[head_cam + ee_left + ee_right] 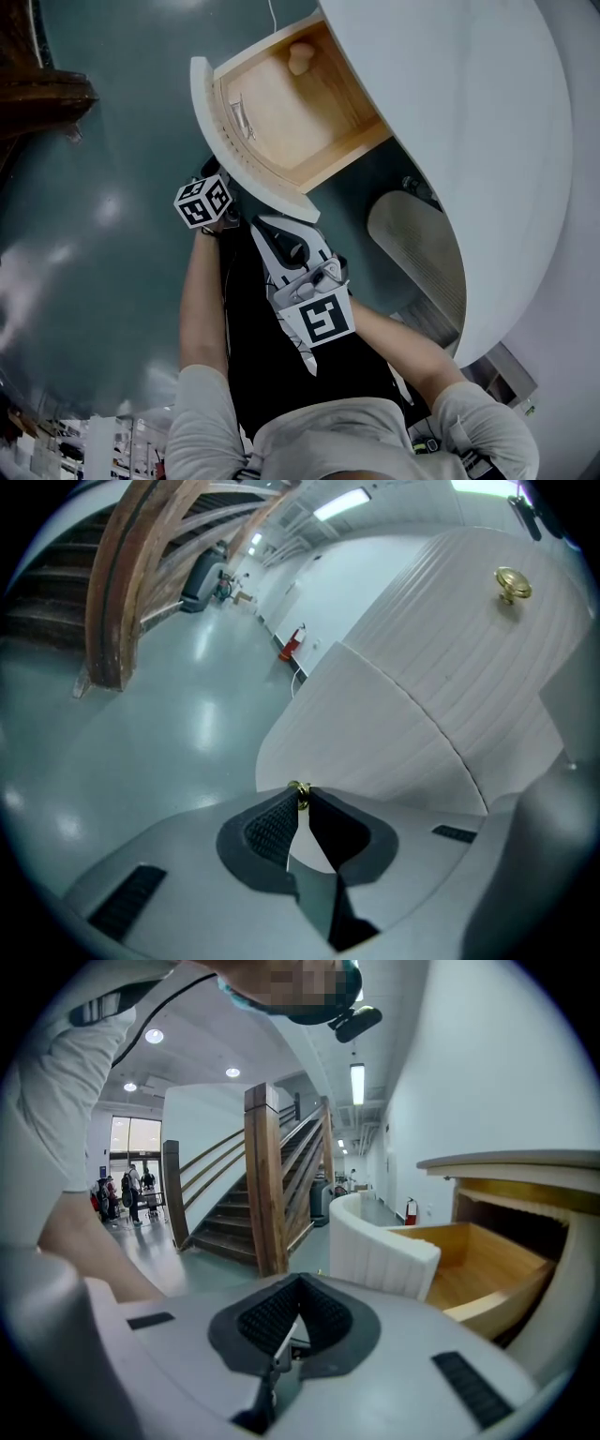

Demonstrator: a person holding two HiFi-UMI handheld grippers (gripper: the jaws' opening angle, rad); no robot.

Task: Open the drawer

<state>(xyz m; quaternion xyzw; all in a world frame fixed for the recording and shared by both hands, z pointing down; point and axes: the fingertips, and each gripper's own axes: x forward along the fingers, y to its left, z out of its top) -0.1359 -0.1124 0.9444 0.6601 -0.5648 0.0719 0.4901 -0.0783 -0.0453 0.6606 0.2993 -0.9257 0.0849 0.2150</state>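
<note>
Lobby of a large public building.
A broad wooden staircase (262, 1194) climbs from a glossy grey-green floor (141, 714). A long curved white reception counter (469, 141) sweeps past, and a red fire extinguisher (289, 651) stands by the wall. Strip lights (357, 1082) run overhead, and people (122, 1194) gather near bright glass doors (131, 1143).

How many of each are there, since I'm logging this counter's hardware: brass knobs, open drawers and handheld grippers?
Brass knobs: 2, one pinched by the left gripper, one free.
Open drawer: 1.
Grippers: 2, the left gripper and the right gripper.
Total: 5.
</note>
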